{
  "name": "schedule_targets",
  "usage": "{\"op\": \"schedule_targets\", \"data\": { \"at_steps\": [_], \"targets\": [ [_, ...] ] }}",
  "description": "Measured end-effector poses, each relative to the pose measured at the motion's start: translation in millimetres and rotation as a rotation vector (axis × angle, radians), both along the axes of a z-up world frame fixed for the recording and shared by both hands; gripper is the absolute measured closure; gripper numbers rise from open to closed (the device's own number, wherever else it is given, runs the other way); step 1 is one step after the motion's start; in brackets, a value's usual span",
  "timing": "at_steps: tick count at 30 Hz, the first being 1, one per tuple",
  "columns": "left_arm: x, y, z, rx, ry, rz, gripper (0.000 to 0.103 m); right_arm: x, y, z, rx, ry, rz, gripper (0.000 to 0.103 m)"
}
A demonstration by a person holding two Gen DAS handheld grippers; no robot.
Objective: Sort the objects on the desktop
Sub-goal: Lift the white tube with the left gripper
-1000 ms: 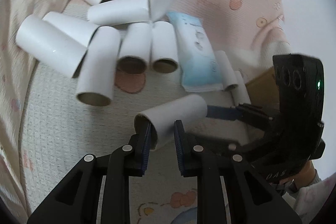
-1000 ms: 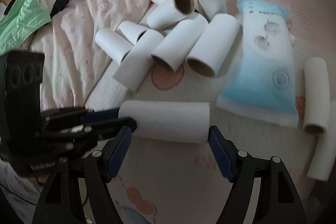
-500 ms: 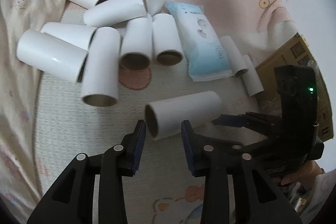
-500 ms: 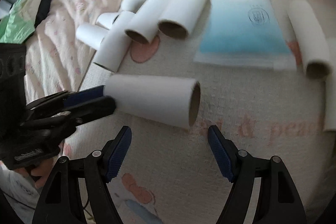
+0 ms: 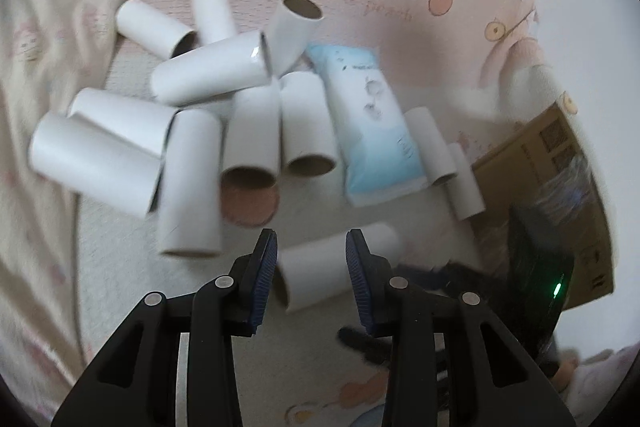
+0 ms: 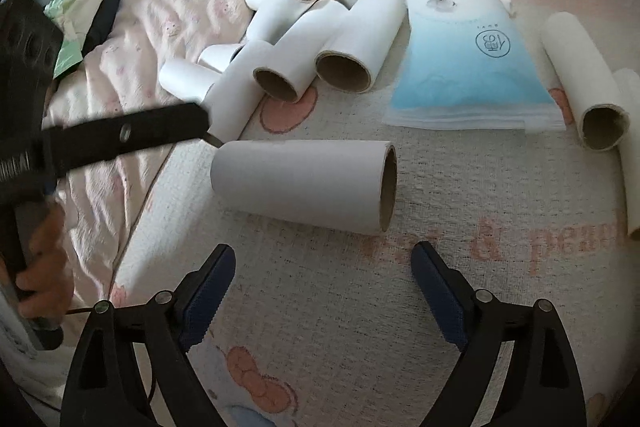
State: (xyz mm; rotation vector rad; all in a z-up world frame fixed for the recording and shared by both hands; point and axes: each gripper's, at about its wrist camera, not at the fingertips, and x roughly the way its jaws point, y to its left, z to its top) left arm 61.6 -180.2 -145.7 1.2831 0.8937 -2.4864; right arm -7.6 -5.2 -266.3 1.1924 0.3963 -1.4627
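Observation:
A loose white cardboard tube (image 6: 304, 183) lies on its side on the patterned mat (image 6: 460, 267), its open end to the right. My right gripper (image 6: 322, 283) hovers just short of it with its jaws opening wide and nothing between them. My left gripper (image 5: 312, 267) stands open above the same tube (image 5: 336, 263), whose near end shows between its fingers (image 5: 264, 267) without touching the pads. In the right wrist view one left finger (image 6: 132, 135) points at the tube's closed-looking left end. A pile of several similar tubes (image 5: 192, 131) lies behind, next to a blue tissue pack (image 5: 376, 131).
Two thinner tubes (image 6: 580, 79) lie right of the tissue pack (image 6: 468, 67). A pink patterned pillow (image 6: 168, 11) and a green bag (image 6: 80, 11) border the mat on the left. A cardboard box (image 5: 560, 187) stands at the right. A hand (image 6: 40, 275) holds the left tool.
The left jaws, shut on the tube's rim a second ago, opened and let it go, then rose and drew back. The right jaws spread wider and came lower. The tube now lies free.

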Motion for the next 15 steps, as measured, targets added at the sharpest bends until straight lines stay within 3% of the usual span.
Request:
{"op": "schedule_targets", "data": {
  "at_steps": [3,5,7,11,12,15],
  "targets": [
    [-13,0,0,0.007,0.002,-0.031,0.064,4,-5,3,0.040,0.046,-0.002,0.020],
    [-19,-2,-2,0.026,-0.006,-0.035,0.064,5,-6,6,0.063,0.093,-0.001,0.039],
    [-24,-5,-5,0.065,-0.008,-0.036,0.064,-1,-4,6,0.075,0.096,-0.005,0.046],
    [-29,-11,-14,0.080,-0.046,-0.014,0.069,-10,-4,10,0.063,0.046,-0.025,0.053],
    [-30,-11,-17,0.078,-0.073,-0.015,0.076,-10,-5,10,0.070,0.052,-0.027,0.054],
    [-29,-11,-28,0.106,-0.150,-0.016,0.078,-10,-9,12,0.072,0.057,-0.019,0.056]
  ]
}}
